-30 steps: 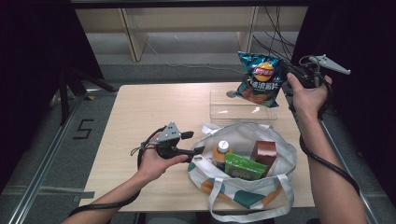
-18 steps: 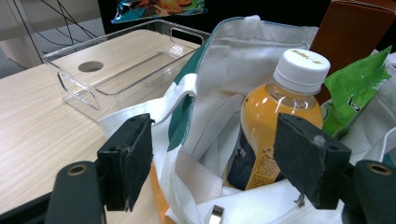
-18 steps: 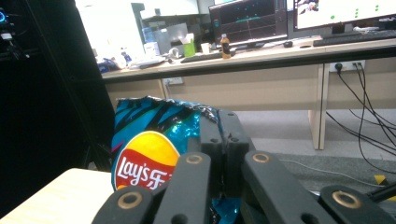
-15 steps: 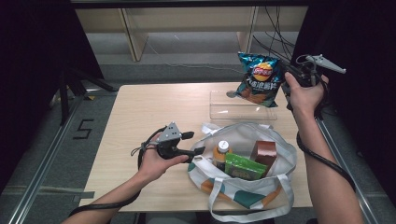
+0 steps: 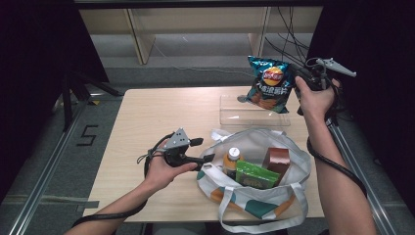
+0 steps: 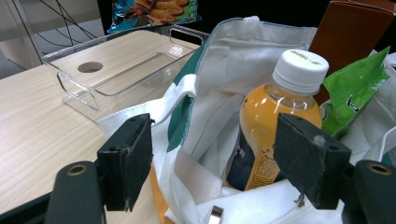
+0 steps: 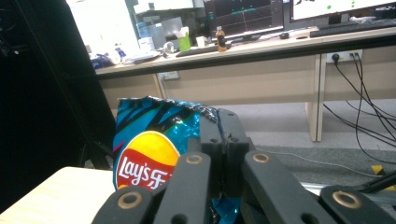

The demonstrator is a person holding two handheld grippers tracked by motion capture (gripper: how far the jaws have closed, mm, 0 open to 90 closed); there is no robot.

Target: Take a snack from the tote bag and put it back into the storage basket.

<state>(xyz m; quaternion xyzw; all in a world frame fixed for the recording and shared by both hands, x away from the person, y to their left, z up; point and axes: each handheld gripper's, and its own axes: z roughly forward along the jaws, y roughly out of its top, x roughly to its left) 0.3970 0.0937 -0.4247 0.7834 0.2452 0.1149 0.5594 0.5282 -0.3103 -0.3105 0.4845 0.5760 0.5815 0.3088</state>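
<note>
Up at the far right edge of the pale wooden table [image 5: 161, 117], the right gripper [image 5: 299, 79] has its jaws pressed together on the top corner of a blue crinkled Lay's crisp bag [image 5: 269, 84], which hangs upright in the air just above the far end of a clear plastic tray [image 5: 252, 111]. From the right gripper view the two black jaws meet on the torn foil edge of the bag, with its red and yellow logo just to their left.

Nearer the person, the left gripper [image 5: 208, 150] is held level at the left rim of a white cloth tote bag with teal and orange patches [image 5: 293, 171]. Its jaws stand wide apart with nothing pressed between them; in the left gripper view they frame the bag's white rim and handle.

Inside the tote bag stand an orange juice bottle with a white cap [image 6: 275, 126], a green foil packet [image 6: 357, 91] beside it and a brown carton [image 6: 355, 32] behind. The tray lies on the table just beyond the tote bag.
</note>
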